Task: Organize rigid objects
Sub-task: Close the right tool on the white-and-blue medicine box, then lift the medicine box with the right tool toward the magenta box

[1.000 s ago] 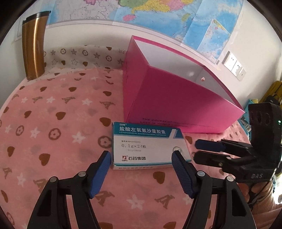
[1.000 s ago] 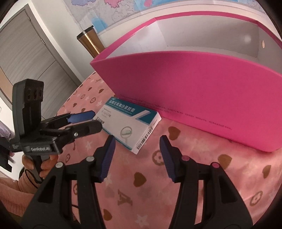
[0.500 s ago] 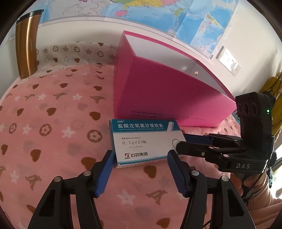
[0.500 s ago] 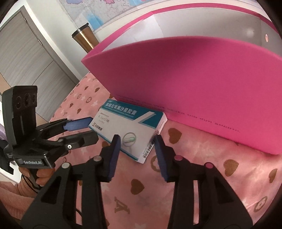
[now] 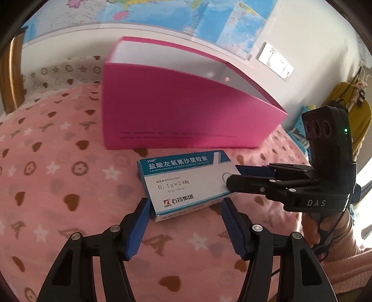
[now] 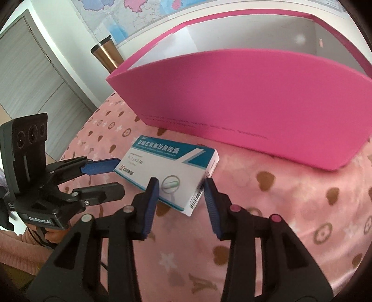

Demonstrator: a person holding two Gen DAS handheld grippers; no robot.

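Note:
A white and teal medicine box [image 5: 183, 183] lies flat on the pink patterned cloth, in front of an open pink storage box [image 5: 186, 116]. My left gripper [image 5: 184, 206] is open, its blue pads on either side of the medicine box's near end. My right gripper [image 6: 181, 185] is open too, its pads straddling the box's other end [image 6: 172, 172]; it shows at the right of the left wrist view [image 5: 232, 177]. The left gripper shows at the left of the right wrist view [image 6: 114, 176]. The pink storage box [image 6: 255, 104] looks empty inside.
A bronze tumbler [image 6: 108, 57] stands behind the pink box by the wall. Maps hang on the wall [image 5: 186, 16]. A grey door [image 6: 30, 76] is at the left. A yellow bag [image 5: 348, 104] is off the bed's right side.
Both grippers have moved in on the medicine box from opposite ends. The right gripper's jaws have narrowed around the box's end. The box has turned slightly.

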